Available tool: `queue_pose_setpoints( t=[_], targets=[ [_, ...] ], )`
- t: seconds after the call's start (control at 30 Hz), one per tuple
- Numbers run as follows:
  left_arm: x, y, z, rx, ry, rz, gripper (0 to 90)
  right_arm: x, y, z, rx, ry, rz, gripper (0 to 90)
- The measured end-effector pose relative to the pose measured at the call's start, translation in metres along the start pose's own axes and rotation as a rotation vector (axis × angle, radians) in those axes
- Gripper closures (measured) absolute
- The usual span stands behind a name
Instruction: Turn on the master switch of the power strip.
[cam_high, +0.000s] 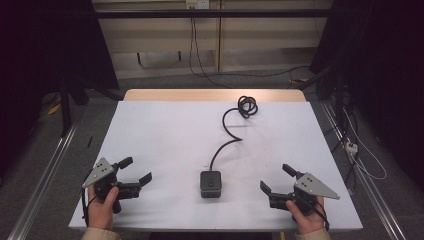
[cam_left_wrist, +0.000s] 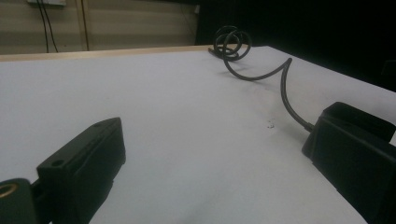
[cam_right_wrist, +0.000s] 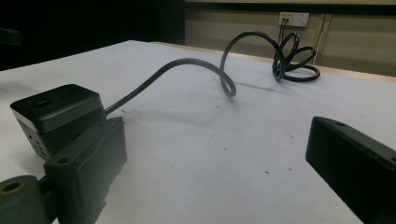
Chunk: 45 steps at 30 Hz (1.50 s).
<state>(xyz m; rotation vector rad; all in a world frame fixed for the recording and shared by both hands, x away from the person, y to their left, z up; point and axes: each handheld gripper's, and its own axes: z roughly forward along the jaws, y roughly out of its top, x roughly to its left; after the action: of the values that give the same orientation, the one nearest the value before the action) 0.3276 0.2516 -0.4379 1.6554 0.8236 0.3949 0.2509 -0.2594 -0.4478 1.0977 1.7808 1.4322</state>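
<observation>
One bench (cam_high: 165, 130) carries everything, its white top bare apart from a single black box (cam_high: 210, 184) and one cable (cam_high: 226, 131). The box sits near my edge, about midway between my two tongs, well apart from each. Its cable runs off the far side, bends once and ends in one coil (cam_high: 247, 106) near the far edge.

My left tongs (cam_high: 136, 171) hover low at the near left corner with jaws wide apart and nothing between them. My right tongs (cam_high: 277, 178) hover at the near right, jaws likewise spread and empty. In the right gripper view the box (cam_right_wrist: 56, 116) lies just past the left-hand jaw; in the left gripper view it (cam_left_wrist: 359, 128) peeks out behind the right-hand jaw.

I judge the step to be the approach on the box. To do it well I'd bring one pair of tongs in level, square to two flat opposite sides, and close on the body rather than the cable stub. I'd keep clear of the cable's exit side so the stiff lead cannot twist the box out of the grip.
</observation>
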Motion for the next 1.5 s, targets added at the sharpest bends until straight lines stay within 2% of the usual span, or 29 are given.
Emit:
queue_pose_setpoints(
  t=[0.27,0.57,0.7,1.5],
  targets=[
    [-0.003,0.004,0.003,-0.004,-0.026,0.000,2.7,0.000,0.000,0.002,0.002,0.005,-0.006,4.6],
    [-0.015,0.011,0.017,-0.009,-0.085,0.000,2.8,0.000,0.001,0.003,0.003,0.010,-0.006,4.6],
    [-0.019,0.013,0.023,-0.001,-0.111,0.005,3.1,0.000,0.001,0.002,0.001,0.008,-0.003,4.6],
    [-0.041,0.018,0.052,0.049,-0.193,0.033,5.6,-0.001,0.001,0.003,0.002,0.009,-0.005,4.7]
  ],
)
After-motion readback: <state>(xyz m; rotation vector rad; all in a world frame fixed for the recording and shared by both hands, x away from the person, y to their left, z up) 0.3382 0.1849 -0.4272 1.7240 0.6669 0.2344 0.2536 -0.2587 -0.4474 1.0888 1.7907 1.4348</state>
